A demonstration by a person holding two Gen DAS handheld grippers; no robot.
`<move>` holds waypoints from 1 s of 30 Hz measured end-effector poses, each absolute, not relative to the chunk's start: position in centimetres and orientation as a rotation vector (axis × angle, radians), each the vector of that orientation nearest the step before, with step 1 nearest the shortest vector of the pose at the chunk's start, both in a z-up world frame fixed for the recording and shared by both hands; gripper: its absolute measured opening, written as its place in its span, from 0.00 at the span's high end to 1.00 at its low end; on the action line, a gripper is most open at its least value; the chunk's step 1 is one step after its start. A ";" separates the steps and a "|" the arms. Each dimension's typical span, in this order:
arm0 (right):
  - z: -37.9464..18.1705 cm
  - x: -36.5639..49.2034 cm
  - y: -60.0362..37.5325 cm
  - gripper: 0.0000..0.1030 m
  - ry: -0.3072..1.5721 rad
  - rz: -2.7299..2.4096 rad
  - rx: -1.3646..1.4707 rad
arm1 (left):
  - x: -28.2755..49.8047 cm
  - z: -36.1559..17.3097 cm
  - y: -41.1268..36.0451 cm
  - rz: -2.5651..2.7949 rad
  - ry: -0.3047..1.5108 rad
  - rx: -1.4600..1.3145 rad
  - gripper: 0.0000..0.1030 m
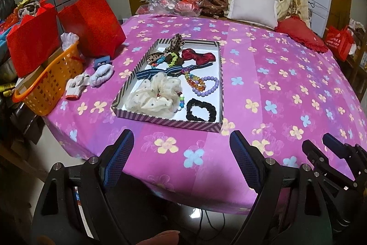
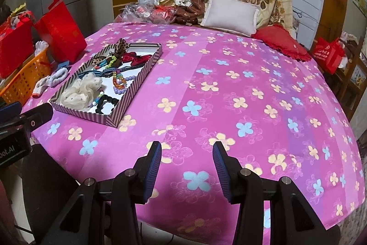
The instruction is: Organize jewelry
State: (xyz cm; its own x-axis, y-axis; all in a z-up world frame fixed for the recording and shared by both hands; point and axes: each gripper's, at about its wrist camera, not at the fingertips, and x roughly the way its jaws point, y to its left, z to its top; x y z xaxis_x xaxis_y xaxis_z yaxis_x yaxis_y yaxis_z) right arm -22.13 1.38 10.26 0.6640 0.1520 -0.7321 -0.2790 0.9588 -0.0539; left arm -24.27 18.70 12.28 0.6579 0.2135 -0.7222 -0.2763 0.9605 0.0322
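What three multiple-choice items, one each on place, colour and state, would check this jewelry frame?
1. Where does the black scrunchie lie?
A. near right corner of the striped tray
B. in the orange basket
C. on the white pillow

2. What colour is the round-bead bracelet?
A. green
B. purple
C. black

3. How is the left gripper?
A. shut on a bow
B. open, empty
C. out of view

Answers: 1 A, it sits inside the tray's near corner; 2 B, its beads are lilac-purple; 3 B, its fingers are spread with only cloth between them.

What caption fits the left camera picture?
Open left gripper facing a striped tray of scrunchies and bead bracelets on a pink flowered tablecloth.
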 end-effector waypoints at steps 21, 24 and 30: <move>10.1 -22.8 2.2 0.57 0.822 0.262 -0.179 | -25.4 11.3 19.0 0.257 0.810 -0.092 0.17; 9.8 -22.6 2.3 0.56 0.828 0.264 -0.181 | -25.2 11.1 19.0 0.255 0.817 -0.088 0.17; 9.3 -22.3 2.4 0.56 0.842 0.266 -0.180 | -24.8 10.7 18.8 0.253 0.830 -0.077 0.17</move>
